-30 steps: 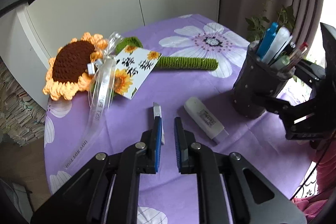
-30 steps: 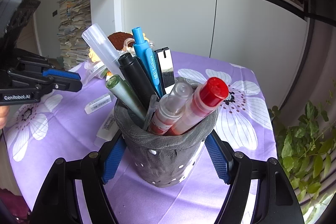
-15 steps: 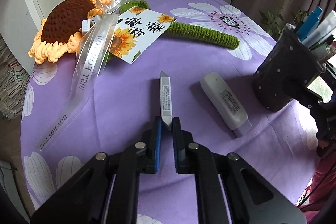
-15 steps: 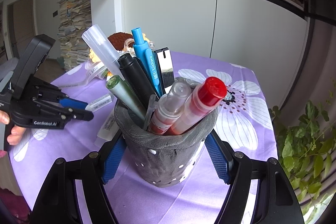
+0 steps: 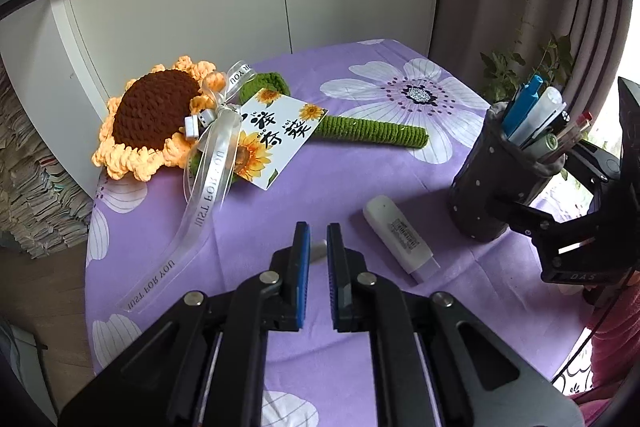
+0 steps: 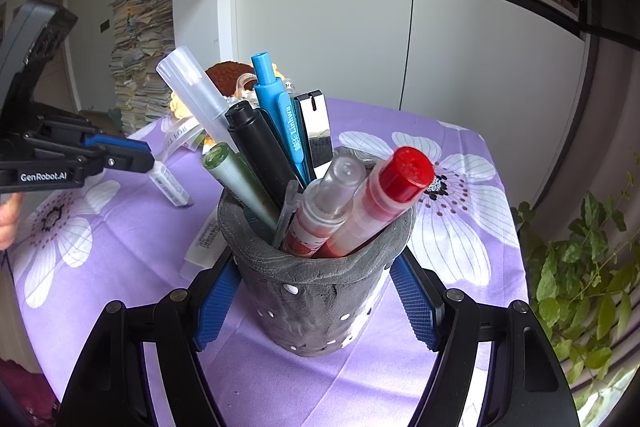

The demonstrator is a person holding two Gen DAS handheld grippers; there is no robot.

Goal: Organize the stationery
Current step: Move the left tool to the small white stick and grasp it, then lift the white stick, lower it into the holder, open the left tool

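My left gripper (image 5: pixel 317 233) is shut on a small white utility knife (image 5: pixel 317 250); in the right wrist view the knife (image 6: pixel 170 183) hangs from it, tilted, above the cloth. A white correction tape (image 5: pixel 400 233) lies on the purple cloth to the right of my left gripper. My right gripper (image 6: pixel 314 301) is shut on the grey pen holder (image 6: pixel 316 295), which stands on the table full of pens and markers. The holder (image 5: pixel 494 183) also shows at the right of the left wrist view.
A crocheted sunflower (image 5: pixel 156 119) with a ribbon and a printed card (image 5: pixel 276 135) lies at the table's far left. Its green stem (image 5: pixel 376 131) runs across the middle. A potted plant (image 6: pixel 580 267) stands off the right edge. White cupboards stand behind.
My left gripper closed on the utility knife and lifted it off the cloth. The right gripper and the pen holder have not moved.
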